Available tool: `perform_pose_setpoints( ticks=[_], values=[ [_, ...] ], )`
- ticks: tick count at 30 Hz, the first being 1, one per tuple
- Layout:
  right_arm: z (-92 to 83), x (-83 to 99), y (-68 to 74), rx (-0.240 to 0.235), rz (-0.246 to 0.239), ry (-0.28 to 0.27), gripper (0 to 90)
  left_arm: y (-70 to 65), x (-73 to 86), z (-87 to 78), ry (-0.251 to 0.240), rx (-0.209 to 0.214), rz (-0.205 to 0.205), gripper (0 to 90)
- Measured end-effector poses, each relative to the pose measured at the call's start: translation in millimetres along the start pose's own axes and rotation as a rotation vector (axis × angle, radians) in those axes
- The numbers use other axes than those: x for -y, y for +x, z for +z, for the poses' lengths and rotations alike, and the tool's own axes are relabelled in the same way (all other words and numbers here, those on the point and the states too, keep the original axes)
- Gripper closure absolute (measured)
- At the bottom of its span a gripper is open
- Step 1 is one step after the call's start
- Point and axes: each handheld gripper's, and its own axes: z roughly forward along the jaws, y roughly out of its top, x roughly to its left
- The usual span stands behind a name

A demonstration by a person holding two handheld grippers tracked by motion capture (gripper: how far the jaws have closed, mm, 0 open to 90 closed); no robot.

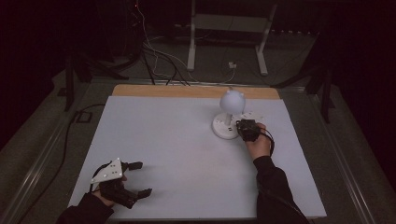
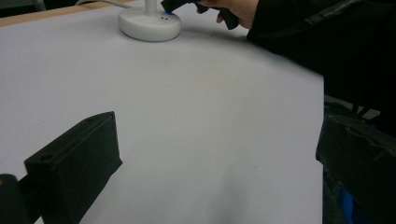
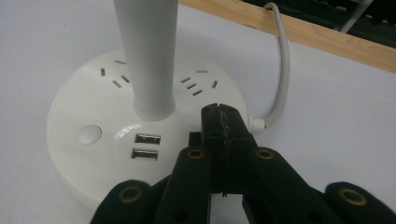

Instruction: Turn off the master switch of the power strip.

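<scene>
**Right gripper pressed to the lamp base, left gripper resting apart**

We see a white sheet [image 1: 187,149] covering the table, with a strip of bare wood [image 1: 196,91] showing along its far edge. Toward the far right of the sheet stands a white desk lamp [image 1: 231,116]: a round base [image 3: 93,135], a stem [image 3: 148,56] rising from its middle, and a globe-shaped head [image 1: 232,100] on top.

In the right gripper view we look closely at the base. It carries several sets of socket slots [image 3: 194,85] around the stem, two USB ports [image 3: 145,146] stacked at the front, and a round button [image 3: 88,134] to their left. A white cable [image 3: 280,65] leaves the base at its right side and runs back over the wooden edge.

The right gripper [image 3: 224,116] has its jaws clenched together with nothing between them. Their joined tips sit at the top of the base, just right of the USB ports and near where the cable leaves; we cannot tell whether they touch the surface or sit just above it. From above, the right hand [image 1: 259,142] holds the gripper at the near right rim of the base.

The left gripper [image 1: 135,179] sits well apart from the lamp, at the near left corner of the sheet, its grey plate [image 1: 108,170] on top. Its jaws are spread wide and hold nothing, with only bare sheet between them.
</scene>
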Motion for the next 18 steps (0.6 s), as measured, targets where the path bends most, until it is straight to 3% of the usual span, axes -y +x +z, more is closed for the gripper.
perform_pose_setpoints(
  ticks=[3,6,14,18],
  values=[
    [0.2,-1.1,0.8,0.004,-0.018,0.008,90.0,0.1,0.0,0.2,0.000,0.001,0.000,0.3],
    [0.5,0.0,-1.0,-0.008,0.001,0.001,90.0,-0.5,0.0,0.3,0.000,0.002,-0.002,0.3],
    [1.5,-4.9,-0.5,-0.011,-0.053,0.045,90.0,-1.4,0.1,-1.1,-0.005,0.003,0.001,0.3],
    [1.5,-4.5,0.0,-0.005,-0.040,0.040,90.0,-0.8,0.1,-0.1,-0.005,0.004,-0.001,0.3]
  ],
)
